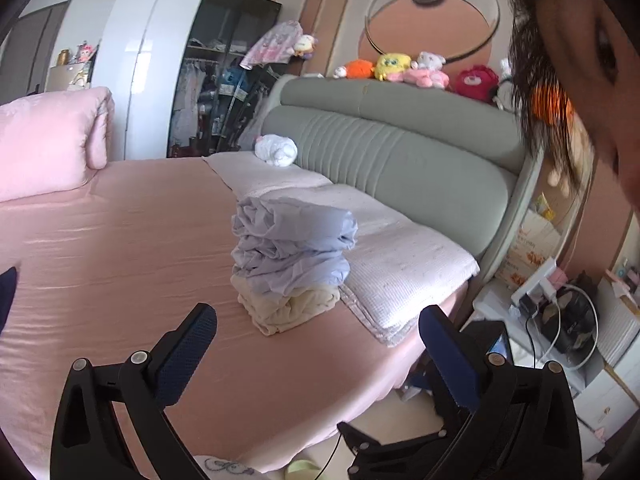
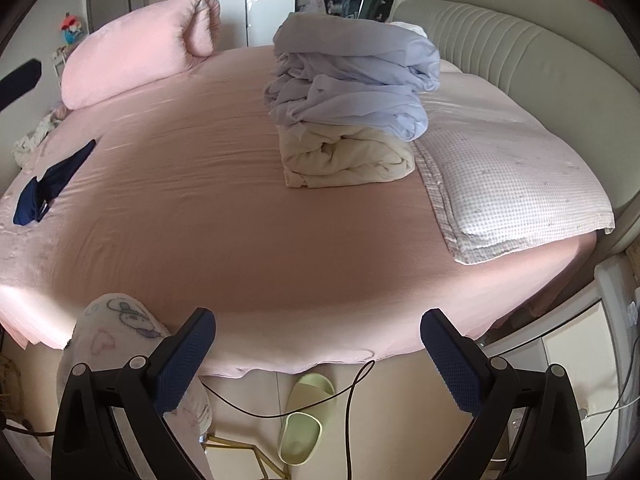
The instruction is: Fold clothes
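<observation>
A stack of folded clothes [image 1: 292, 264] [image 2: 348, 100] stands on the pink bed [image 1: 120, 240] [image 2: 240, 220]: lilac garments on top, a cream one at the bottom. A dark blue garment [image 2: 48, 188] lies unfolded near the bed's left edge; a sliver of it shows at the left edge of the left wrist view [image 1: 6, 292]. My left gripper [image 1: 318, 328] is open and empty, hovering short of the stack. My right gripper [image 2: 318, 332] is open and empty too, over the bed's near edge.
A white checked pillow [image 1: 400, 264] [image 2: 516, 184] lies right of the stack, before the grey headboard [image 1: 400, 148] [image 2: 520, 48]. A pink quilt roll [image 1: 48, 140] [image 2: 136, 60] sits far left. A green slipper [image 2: 304, 420] and a black cable [image 2: 352, 392] lie on the floor. A person's head [image 1: 580, 60] leans in at right.
</observation>
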